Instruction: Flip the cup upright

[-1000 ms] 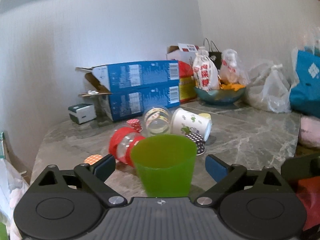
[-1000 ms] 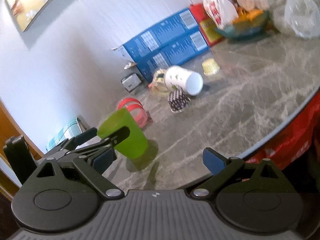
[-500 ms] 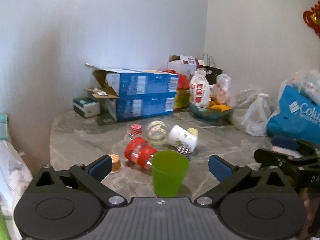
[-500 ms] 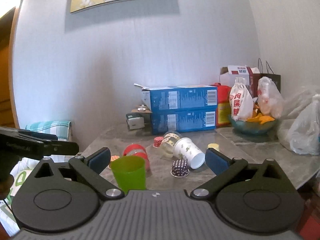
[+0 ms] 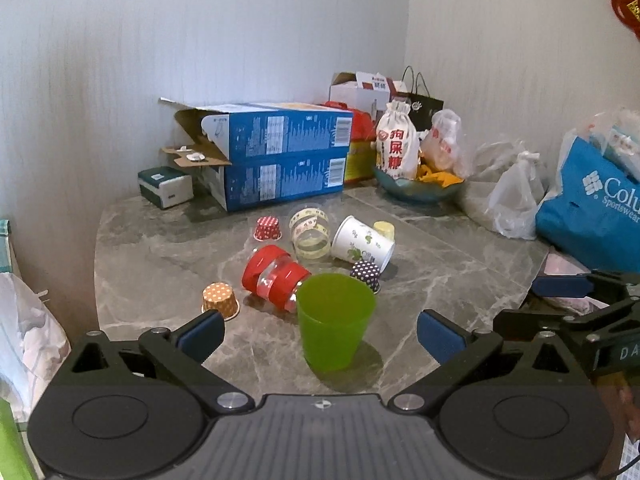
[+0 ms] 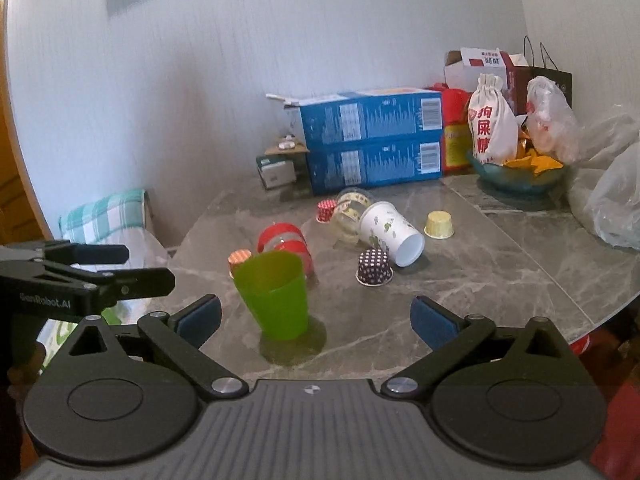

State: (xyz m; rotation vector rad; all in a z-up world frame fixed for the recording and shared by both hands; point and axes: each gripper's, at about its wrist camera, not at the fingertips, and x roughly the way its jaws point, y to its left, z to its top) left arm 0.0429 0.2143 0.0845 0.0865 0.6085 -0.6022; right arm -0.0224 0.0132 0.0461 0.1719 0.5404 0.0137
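Green cup: the see-through green plastic cup [image 5: 335,322] stands upright on the grey marble counter [image 5: 440,276], mouth up, near the front edge.
Left tongs: the left tongs [image 5: 319,332] are spread wide apart and hold nothing. The green cup sits in front of them, between the two blue pads [image 5: 200,330], but they do not touch it.
Right tongs: the right tongs [image 6: 316,316] are wide apart too, and empty. The green cup [image 6: 274,294] is a bit to the left in this view.
Other cups: a white paper cup with green leaves [image 5: 362,242] lies on its side behind the green cup. A clear cup with yellow bands [image 5: 310,232] and a clear cup with red bands [image 5: 274,278] lie on their sides too.
Little cups: small dotted baking cups sit around them, one orange [image 5: 220,300], one dark [image 5: 366,274], one red [image 5: 268,228].
Step now: I think the green cup is done, since it stands by itself and nothing grips it.
Next move: if more cups need flipping, a pair of tongs should reach to a cup on its side, close softly on its wall, tip it mouth up and set it down. The paper cup looks soft, so squeeze gently.
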